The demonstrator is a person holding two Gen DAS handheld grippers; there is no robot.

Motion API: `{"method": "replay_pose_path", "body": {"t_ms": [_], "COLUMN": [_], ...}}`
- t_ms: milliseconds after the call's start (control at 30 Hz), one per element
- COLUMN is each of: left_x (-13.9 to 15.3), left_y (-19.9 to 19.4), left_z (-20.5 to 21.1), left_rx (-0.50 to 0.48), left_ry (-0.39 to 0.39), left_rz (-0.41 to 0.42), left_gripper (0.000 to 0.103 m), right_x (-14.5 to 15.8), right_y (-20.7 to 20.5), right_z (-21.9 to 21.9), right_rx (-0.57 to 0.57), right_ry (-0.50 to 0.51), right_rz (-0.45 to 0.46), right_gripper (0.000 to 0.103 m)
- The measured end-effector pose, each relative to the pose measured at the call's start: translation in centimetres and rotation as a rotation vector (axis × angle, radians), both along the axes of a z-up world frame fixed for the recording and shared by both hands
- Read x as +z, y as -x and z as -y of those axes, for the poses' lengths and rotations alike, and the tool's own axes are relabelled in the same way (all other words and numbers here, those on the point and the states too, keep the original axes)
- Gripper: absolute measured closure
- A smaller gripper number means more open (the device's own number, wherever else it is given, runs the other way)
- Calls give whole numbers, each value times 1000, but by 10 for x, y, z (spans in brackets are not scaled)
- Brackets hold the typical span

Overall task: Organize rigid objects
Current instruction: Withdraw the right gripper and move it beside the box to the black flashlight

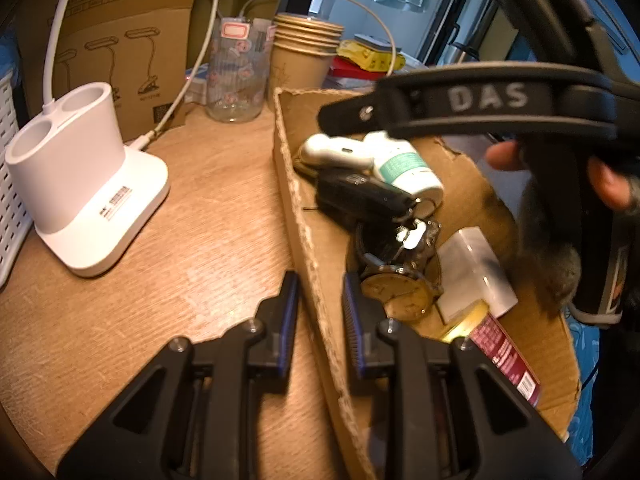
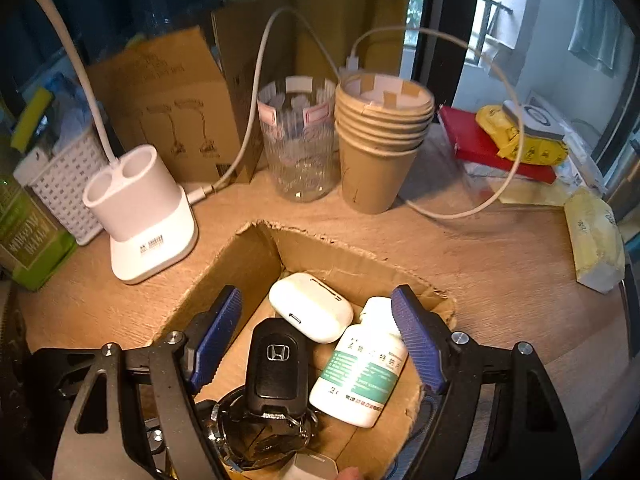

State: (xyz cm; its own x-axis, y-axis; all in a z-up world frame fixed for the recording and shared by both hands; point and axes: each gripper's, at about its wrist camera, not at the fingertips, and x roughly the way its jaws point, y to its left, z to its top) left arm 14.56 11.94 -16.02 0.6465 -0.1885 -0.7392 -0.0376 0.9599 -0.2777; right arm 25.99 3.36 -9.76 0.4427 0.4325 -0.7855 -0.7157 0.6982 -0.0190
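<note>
At your ten o'clock a white lamp base (image 2: 140, 216) with two round wells stands on the wooden table (image 2: 500, 280), its cable (image 2: 248, 136) trailing behind. Just beyond it, a printed brown carton (image 2: 168, 100) leans upright. At twelve o'clock a ribbed glass (image 2: 298, 140) sits beside a stack of paper cups (image 2: 380, 140). At two o'clock yellow packets (image 2: 524, 136) rest on a red book (image 2: 472, 140). A white basket (image 2: 64, 176) stands at nine o'clock.
</note>
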Motion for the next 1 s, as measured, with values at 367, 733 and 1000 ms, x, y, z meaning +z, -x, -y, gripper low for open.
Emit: {"method": "replay_pose_path", "body": {"t_ms": [367, 733, 1000], "left_x": [0, 0, 0], "left_y": [0, 0, 0], "left_z": [0, 0, 0], "left_rx": [0, 0, 0], "left_ry": [0, 0, 0], "left_rz": [0, 0, 0], "left_gripper": [79, 79, 79], "right_x": [25, 31, 24], "right_y": [17, 32, 40], "right_z": [34, 74, 116], "right_rx": [-39, -88, -138], "right_ry": [-67, -75, -116], "right_rz": [71, 112, 109], "right_gripper": [23, 23, 23]}}
